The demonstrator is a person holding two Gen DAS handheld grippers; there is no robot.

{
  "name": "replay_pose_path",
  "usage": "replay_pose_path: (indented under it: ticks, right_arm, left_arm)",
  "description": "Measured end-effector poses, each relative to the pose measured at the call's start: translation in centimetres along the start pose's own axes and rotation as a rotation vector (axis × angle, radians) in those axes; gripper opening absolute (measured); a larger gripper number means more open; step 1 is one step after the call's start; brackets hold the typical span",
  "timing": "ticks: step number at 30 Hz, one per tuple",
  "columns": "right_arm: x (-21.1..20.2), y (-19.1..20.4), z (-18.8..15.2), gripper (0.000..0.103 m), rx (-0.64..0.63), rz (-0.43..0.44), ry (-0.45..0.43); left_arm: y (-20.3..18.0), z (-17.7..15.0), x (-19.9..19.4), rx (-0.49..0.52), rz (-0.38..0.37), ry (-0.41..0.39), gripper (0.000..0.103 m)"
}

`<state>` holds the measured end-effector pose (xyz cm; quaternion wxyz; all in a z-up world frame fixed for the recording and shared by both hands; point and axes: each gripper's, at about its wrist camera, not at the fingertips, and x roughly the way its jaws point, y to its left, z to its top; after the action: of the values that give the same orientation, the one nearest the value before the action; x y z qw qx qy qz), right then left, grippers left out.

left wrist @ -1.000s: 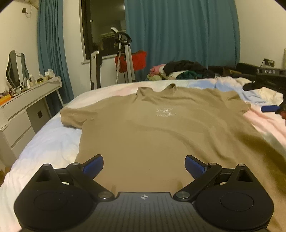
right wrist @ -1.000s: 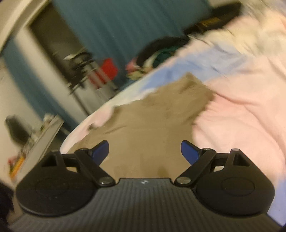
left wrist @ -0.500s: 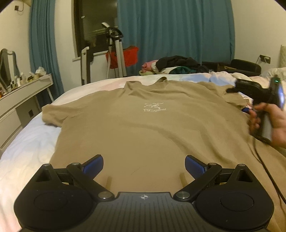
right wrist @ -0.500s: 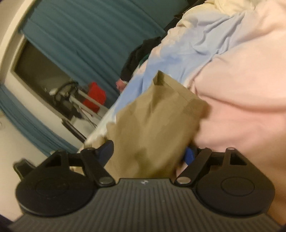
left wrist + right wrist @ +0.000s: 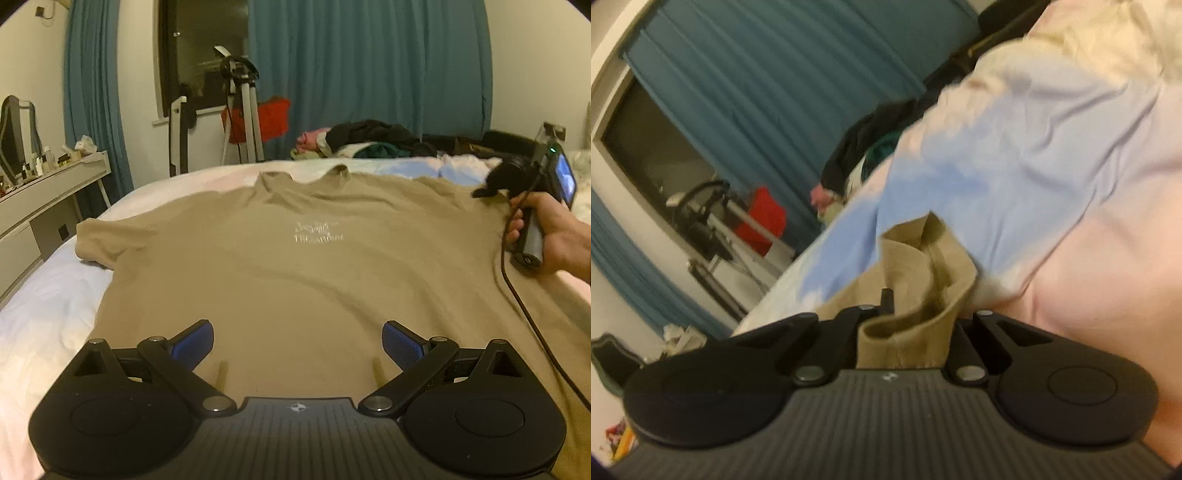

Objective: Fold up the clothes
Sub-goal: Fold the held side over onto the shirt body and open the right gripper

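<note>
A tan T-shirt (image 5: pixel 295 266) lies flat, front up, on the bed with its collar at the far side. My left gripper (image 5: pixel 297 341) hovers open over the shirt's near hem, blue pads wide apart, nothing between them. At the far right, a hand (image 5: pixel 554 240) holds my right gripper (image 5: pixel 491 184) at the shirt's right sleeve. In the right wrist view that gripper (image 5: pixel 908 314) is shut on the bunched tan sleeve (image 5: pixel 923 273), with folded cloth hiding the pads.
Pink and blue bedding (image 5: pixel 1052 166) lies beyond the sleeve. A pile of clothes (image 5: pixel 369 138) sits past the bed's far edge. A white dresser (image 5: pixel 44 192) stands left, a tripod (image 5: pixel 240 110) by the window. A black cable (image 5: pixel 524 302) trails over the shirt's right side.
My right gripper swung in to the shirt's right sleeve and closed on it. My left gripper moved a little forward over the hem and stayed open.
</note>
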<state>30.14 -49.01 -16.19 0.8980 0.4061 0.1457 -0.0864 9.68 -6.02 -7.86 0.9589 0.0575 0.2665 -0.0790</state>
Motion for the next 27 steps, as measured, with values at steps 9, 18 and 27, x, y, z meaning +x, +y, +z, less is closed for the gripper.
replay_pose_path:
  ticks: [9,18,27]
  right_arm:
    - [-4.3,10.1,0.9,0.004,-0.378,-0.111,-0.101]
    - [-6.3,25.5,-8.7,0.004,-0.777,-0.106,-0.162]
    - [-0.3,31.9,-25.4,0.004,-1.136,-0.041,0.049]
  left_arm:
    - [2.7,1.1,-2.0,-0.11,-0.007,-0.051,0.099]
    - [7.9,1.1,-2.7,-0.316,0.004,-0.044,0.099]
    - [13.0,0.2,-1.9,-0.463,0.077,-0.026,0.099]
